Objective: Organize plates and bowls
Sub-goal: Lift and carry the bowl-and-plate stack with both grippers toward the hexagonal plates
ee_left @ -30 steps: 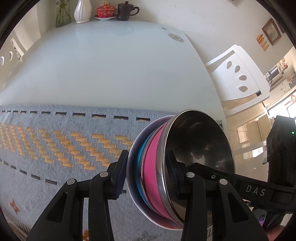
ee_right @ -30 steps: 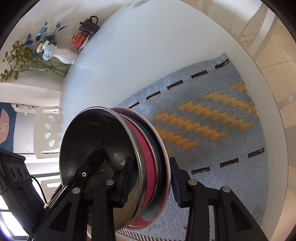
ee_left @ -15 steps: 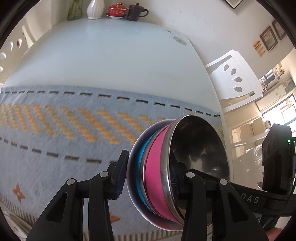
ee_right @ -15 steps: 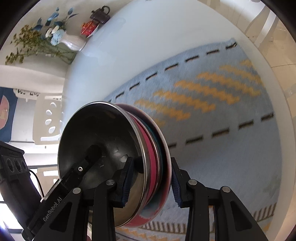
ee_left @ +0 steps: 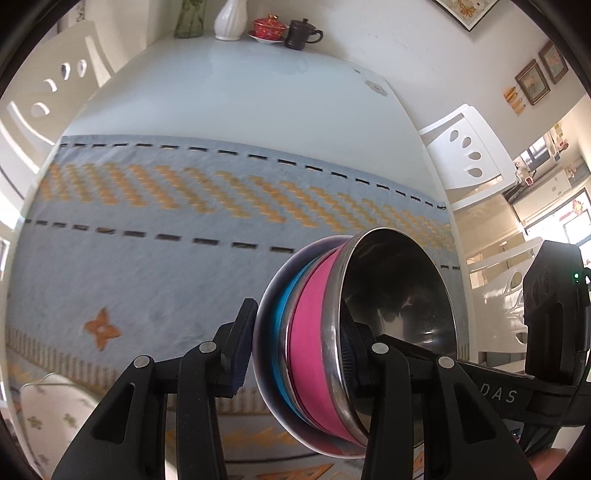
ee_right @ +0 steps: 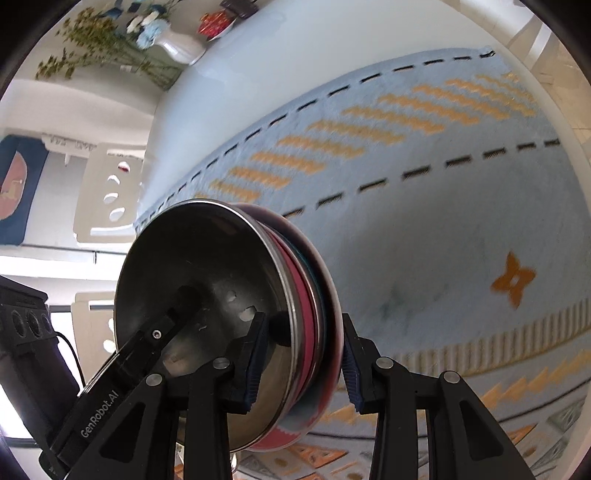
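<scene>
Left wrist view: the left gripper [ee_left: 295, 343] is clamping the rim of a nested stack of bowls [ee_left: 314, 332], steel bowl [ee_left: 399, 295] uppermost, above the blue patterned cloth [ee_left: 147, 266]. The right gripper [ee_right: 301, 350] is pinching the stack's opposite rim. Farther back, a white vase [ee_left: 229, 18] and dark cup [ee_left: 301, 34] are standing on the white table [ee_left: 240, 96].
</scene>
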### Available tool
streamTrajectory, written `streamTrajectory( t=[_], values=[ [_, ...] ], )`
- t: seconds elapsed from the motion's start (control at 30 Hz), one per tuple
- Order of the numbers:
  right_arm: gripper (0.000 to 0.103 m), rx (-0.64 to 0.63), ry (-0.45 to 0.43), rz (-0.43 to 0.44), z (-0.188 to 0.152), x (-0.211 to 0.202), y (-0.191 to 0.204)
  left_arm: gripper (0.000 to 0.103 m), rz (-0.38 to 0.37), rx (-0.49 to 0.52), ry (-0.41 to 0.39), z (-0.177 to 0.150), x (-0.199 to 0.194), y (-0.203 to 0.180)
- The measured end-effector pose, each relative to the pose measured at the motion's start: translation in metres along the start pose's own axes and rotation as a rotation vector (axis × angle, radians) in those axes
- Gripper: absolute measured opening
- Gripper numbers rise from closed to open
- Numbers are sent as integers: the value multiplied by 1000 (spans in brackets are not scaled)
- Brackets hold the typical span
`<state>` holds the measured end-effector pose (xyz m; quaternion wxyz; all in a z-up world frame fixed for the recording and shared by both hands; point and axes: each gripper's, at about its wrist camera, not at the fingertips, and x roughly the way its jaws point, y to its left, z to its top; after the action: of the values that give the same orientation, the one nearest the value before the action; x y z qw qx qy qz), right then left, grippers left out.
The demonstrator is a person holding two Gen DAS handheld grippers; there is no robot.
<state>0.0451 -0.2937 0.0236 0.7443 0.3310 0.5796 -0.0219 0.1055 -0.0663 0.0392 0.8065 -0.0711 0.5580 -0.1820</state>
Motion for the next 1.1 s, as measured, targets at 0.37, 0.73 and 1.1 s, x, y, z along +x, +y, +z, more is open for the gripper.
streamTrajectory(
  t=[0.37, 0.73, 1.1],
  values=[
    [37, -35, -28, -7, -38, 2, 55, 37, -34, -14, -35, -15, -46, 45],
    [37, -63, -11, 23, -82, 15, 108, 37, -17, -75, -53, -35, -82, 103],
    [37, -119, 28, 12, -127, 44, 158, 37, 5, -120, -59, -70, -111, 161]
  ],
)
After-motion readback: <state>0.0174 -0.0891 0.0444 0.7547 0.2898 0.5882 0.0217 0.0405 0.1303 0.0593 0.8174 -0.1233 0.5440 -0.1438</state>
